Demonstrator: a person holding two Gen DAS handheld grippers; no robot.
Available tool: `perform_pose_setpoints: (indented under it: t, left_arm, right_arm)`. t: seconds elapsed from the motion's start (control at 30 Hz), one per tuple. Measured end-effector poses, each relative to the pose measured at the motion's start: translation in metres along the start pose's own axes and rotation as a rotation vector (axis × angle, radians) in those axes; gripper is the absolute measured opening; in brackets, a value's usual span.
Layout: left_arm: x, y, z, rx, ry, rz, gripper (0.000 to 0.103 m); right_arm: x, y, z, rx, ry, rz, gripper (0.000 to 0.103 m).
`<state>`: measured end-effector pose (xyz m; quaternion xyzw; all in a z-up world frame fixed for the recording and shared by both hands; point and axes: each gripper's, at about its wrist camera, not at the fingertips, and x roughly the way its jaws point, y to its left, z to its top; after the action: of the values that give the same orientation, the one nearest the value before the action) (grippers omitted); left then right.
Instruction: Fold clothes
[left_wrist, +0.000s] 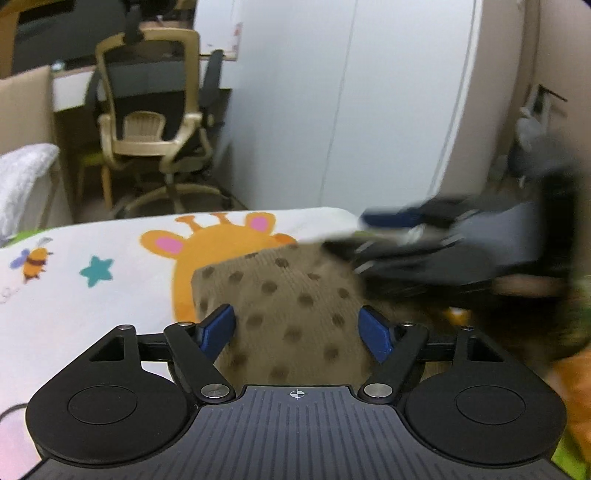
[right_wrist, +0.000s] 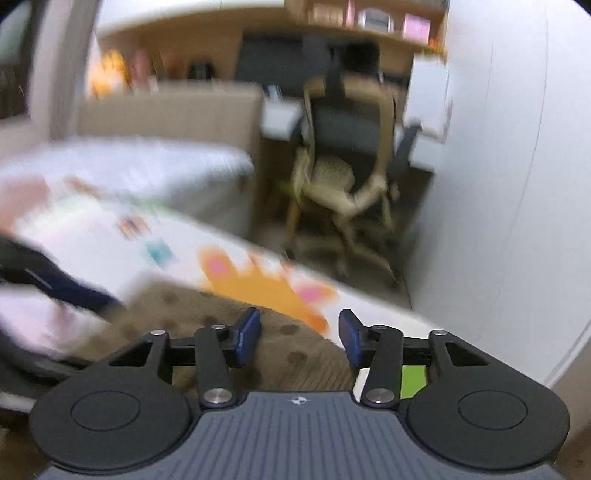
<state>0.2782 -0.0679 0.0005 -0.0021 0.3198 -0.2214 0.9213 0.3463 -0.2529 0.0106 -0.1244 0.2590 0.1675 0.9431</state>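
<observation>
A brown dotted garment (left_wrist: 291, 306) lies on a cartoon giraffe blanket (left_wrist: 110, 288), reaching between the spread blue fingers (left_wrist: 218, 328) of the left gripper (left_wrist: 297, 326). At right, the blurred right gripper (right_wrist: 299, 334) hangs over the same cloth, jaws apart, gripping nothing.

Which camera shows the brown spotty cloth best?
The left wrist view. There the brown polka-dot garment is sharp, its dots and ribbing clear, lying on the giraffe-print blanket between the open left tongs. The right wrist view shows the same garment smeared by motion blur, with the right tongs open over it.
</observation>
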Motion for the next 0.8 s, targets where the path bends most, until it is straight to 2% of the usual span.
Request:
perform_pose_setpoints:
  t: [0.17, 0.27, 0.37, 0.47, 0.53, 0.57, 0.6, 0.67, 0.8]
  left_arm:
    - [0.007, 0.004, -0.004, -0.004, 0.016, -0.023, 0.081]
    - [0.011, 0.007, -0.006, -0.016, 0.024, -0.020, 0.082]
    - [0.011, 0.006, -0.009, -0.019, 0.033, -0.013, 0.082]
    - [0.011, 0.009, -0.011, -0.037, 0.037, -0.008, 0.083]
    - [0.010, 0.011, -0.013, -0.048, 0.037, -0.006, 0.083]
    - [0.008, 0.012, -0.014, -0.055, 0.038, -0.005, 0.083]
    - [0.004, 0.016, -0.016, -0.071, 0.039, -0.010, 0.083]
    - [-0.005, 0.023, -0.019, -0.109, 0.040, -0.027, 0.083]
    - [-0.020, 0.040, -0.034, -0.175, 0.061, -0.063, 0.082]
  right_arm:
    - [0.013, -0.016, -0.024, 0.054, 0.038, -0.083, 0.048]
    - [-0.001, -0.016, -0.029, 0.050, 0.025, -0.099, 0.049]
    - [-0.031, -0.012, -0.031, 0.045, -0.032, -0.097, 0.050]
    - [-0.068, 0.000, -0.036, 0.053, -0.084, -0.002, 0.066]
    - [-0.081, 0.011, -0.044, 0.039, -0.075, 0.081, 0.079]
    - [-0.082, 0.018, -0.051, 0.021, -0.054, 0.112, 0.081]
    - [-0.081, 0.025, -0.058, -0.006, -0.033, 0.123, 0.081]
    - [-0.076, 0.038, -0.072, -0.073, 0.002, 0.088, 0.083]
    - [-0.080, 0.028, -0.076, -0.037, 0.020, 0.065, 0.087]
